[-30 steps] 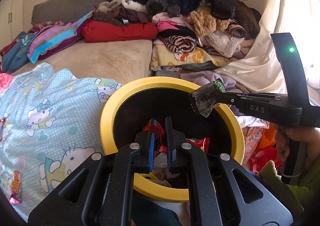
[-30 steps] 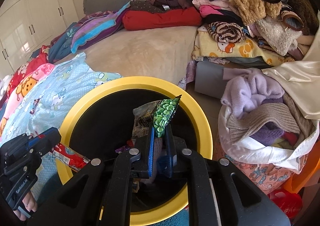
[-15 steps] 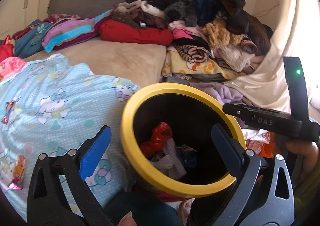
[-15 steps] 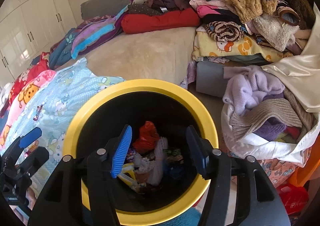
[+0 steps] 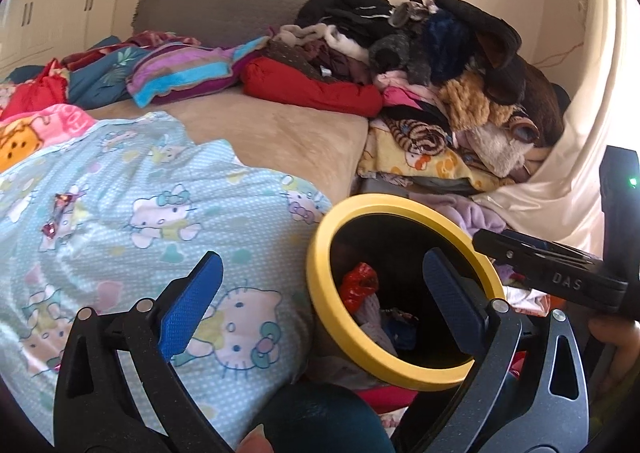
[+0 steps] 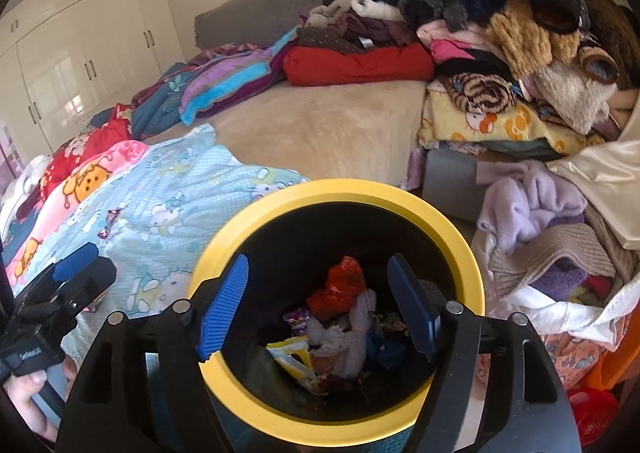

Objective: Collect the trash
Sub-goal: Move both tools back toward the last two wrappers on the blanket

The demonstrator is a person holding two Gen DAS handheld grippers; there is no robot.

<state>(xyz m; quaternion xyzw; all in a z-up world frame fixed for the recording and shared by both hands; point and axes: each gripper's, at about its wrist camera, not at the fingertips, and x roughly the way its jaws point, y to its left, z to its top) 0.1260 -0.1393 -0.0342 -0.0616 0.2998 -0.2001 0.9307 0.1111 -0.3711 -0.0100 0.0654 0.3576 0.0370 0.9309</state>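
While both grippers, left (image 5: 320, 295) and right (image 6: 318, 305), gape empty at the bin (image 6: 452, 221), send the left out to the wrapper (image 5: 60, 201) left of the bin, descending squarely.

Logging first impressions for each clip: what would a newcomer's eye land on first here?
The yellow-rimmed bin dominates the foreground, with a red wrapper on top of the litter inside; the right gripper hangs open above it. The left gripper is open too, beside the bin over the light blue cartoon-cat blanket, where a small shiny wrapper lies. Behind, a tall heap of clothes fills the bed's right side.
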